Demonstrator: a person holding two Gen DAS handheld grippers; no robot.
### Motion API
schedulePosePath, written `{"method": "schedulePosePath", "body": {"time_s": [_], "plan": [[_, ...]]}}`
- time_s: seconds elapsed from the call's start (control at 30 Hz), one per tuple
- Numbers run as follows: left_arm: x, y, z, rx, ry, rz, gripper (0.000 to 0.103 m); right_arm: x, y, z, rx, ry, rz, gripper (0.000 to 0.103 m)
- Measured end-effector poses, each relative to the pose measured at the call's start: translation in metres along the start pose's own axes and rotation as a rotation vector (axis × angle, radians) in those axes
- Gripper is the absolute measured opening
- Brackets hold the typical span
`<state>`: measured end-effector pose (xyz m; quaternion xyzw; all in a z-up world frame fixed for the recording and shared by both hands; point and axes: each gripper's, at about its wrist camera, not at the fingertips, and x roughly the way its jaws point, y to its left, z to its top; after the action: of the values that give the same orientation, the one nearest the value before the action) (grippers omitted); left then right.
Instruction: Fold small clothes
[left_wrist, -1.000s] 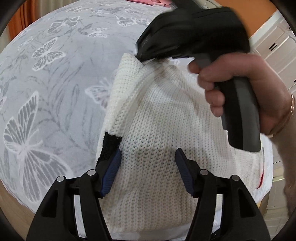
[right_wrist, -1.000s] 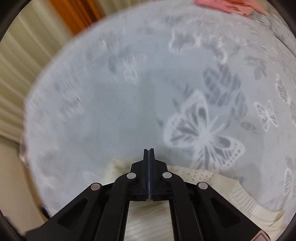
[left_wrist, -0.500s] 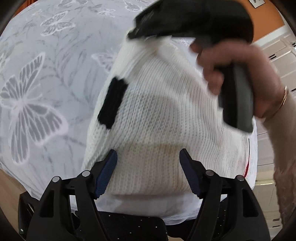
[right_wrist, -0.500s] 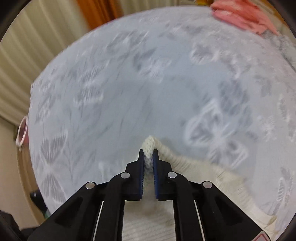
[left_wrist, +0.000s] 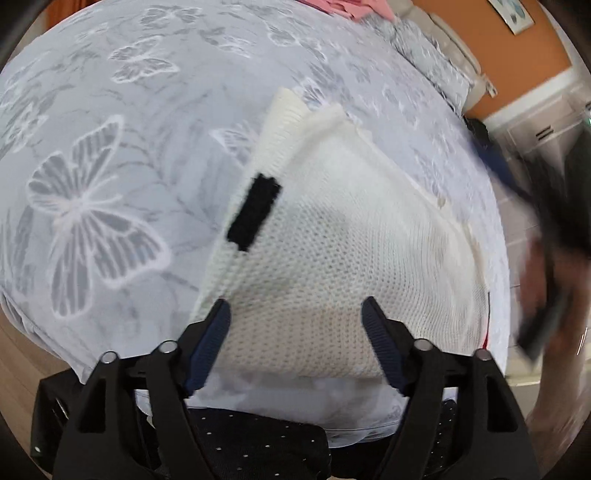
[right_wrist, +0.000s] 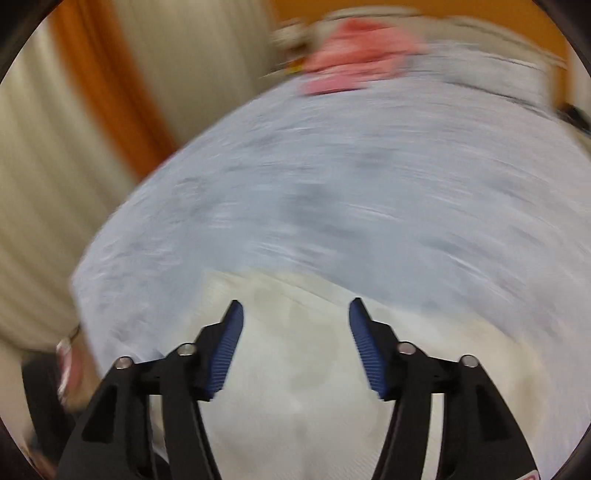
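A white knitted garment (left_wrist: 332, 236) with a black patch (left_wrist: 255, 212) lies folded on the butterfly-print bedspread (left_wrist: 110, 147), near its front edge. My left gripper (left_wrist: 295, 314) is open, its blue-padded fingers straddling the garment's near edge without holding it. My right gripper (right_wrist: 295, 314) is open and empty above the same white garment (right_wrist: 295, 387); that view is motion-blurred. The right gripper also shows as a dark blur with the hand at the far right of the left wrist view (left_wrist: 554, 258).
Pink clothes (right_wrist: 354, 55) lie at the far side of the bed, also showing at the top of the left wrist view (left_wrist: 354, 7). Curtains (right_wrist: 74, 147) hang at the left. A dark dotted cloth (left_wrist: 258, 443) lies below the bed edge. White cabinets (left_wrist: 546, 129) stand at right.
My right gripper has let go of the garment's corner, opened wide and swung away to the right. The folded flap now lies flat. My left gripper stayed open and drew back slightly.
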<state>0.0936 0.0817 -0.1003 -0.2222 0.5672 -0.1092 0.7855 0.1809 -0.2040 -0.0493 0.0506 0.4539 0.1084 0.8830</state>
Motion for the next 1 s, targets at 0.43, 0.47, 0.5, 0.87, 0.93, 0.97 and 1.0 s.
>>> {"method": "schedulePosePath", "body": {"time_s": [0.43,0.47,0.5,0.87,0.93,0.97,1.0], "plan": [[-0.006,0.021,-0.005,-0.302,-0.196,0.029,0.088,-0.023,-0.158,-0.182,0.577,0.169,0.01,0.071],[-0.01,0.018,-0.007,-0.287,-0.214,0.068,0.09,-0.017,-0.153,-0.178,0.572,0.176,0.005,0.076],[-0.012,0.018,-0.008,-0.272,-0.221,0.103,0.09,-0.013,-0.151,-0.175,0.569,0.167,0.017,0.077],[0.013,0.005,0.006,-0.251,-0.063,0.048,0.017,-0.064,-0.156,-0.156,0.611,0.019,0.164,0.022],[-0.002,-0.013,0.005,-0.188,-0.058,0.008,0.016,-0.092,-0.158,-0.16,0.587,-0.001,0.134,0.022],[-0.006,-0.018,0.001,-0.176,-0.044,-0.008,0.016,-0.103,-0.161,-0.166,0.576,0.004,0.109,0.022],[-0.008,-0.02,-0.004,-0.174,-0.023,-0.021,0.016,-0.11,-0.164,-0.173,0.562,0.019,0.083,0.022]]}}
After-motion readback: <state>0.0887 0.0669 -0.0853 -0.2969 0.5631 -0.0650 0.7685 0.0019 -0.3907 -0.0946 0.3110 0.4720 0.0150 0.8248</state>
